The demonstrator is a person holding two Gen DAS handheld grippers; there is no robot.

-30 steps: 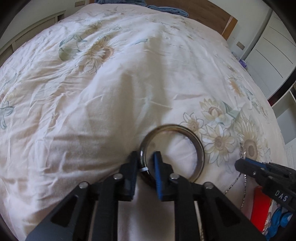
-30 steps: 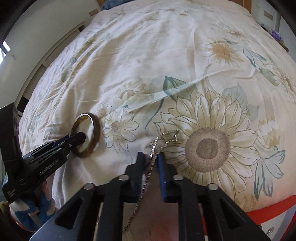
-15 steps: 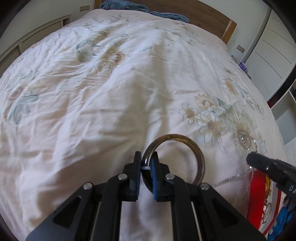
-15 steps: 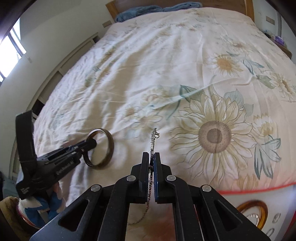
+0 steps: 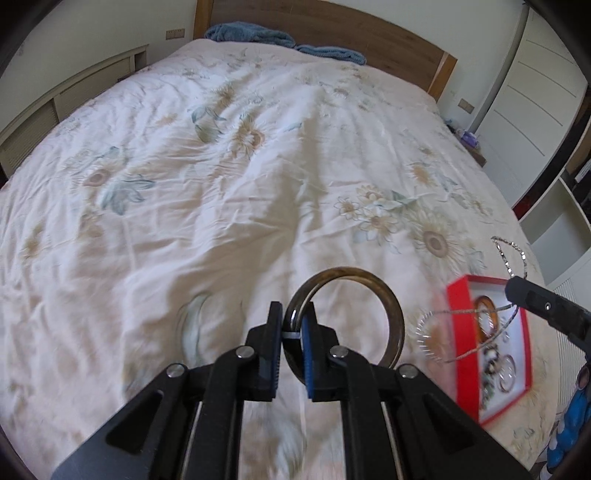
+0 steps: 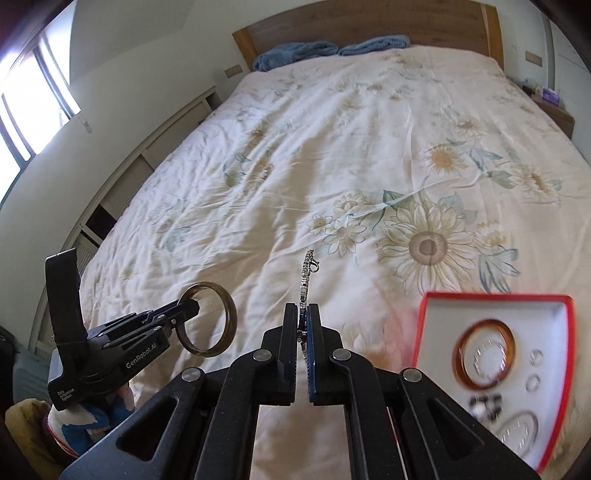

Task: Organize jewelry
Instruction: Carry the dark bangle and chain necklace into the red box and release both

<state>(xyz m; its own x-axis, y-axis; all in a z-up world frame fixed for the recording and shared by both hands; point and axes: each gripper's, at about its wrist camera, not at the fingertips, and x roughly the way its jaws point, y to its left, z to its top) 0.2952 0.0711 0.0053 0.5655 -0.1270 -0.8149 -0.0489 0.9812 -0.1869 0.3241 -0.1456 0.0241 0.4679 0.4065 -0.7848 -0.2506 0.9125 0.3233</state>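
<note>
My left gripper (image 5: pixel 291 325) is shut on the rim of a brown-olive bangle (image 5: pixel 391 306), held up above the bed; the right wrist view shows the same bangle (image 6: pixel 229 317) in that gripper (image 6: pixel 192 306). My right gripper (image 6: pixel 303 317) is shut on a silver chain (image 6: pixel 306 273) whose clasp end sticks up past the fingertips. In the left wrist view the chain (image 5: pixel 509 254) loops and dangles from the right gripper (image 5: pixel 515 286). A red-rimmed jewelry box (image 6: pixel 495 306) lies on the bed at lower right, holding an amber bangle (image 6: pixel 476 332), rings and bracelets.
The floral duvet (image 5: pixel 258 184) covers the whole bed, with blue pillows (image 5: pixel 251 33) at a wooden headboard. Low cabinets and a window stand on the left, white wardrobe doors (image 5: pixel 535 92) and shelves on the right. The box (image 5: pixel 454 332) sits near the bed's edge.
Both grippers rose off the duvet and pulled back, lifting the bangle and the chain clear. The right jaws closed fully on the chain. The red box has come into view.
</note>
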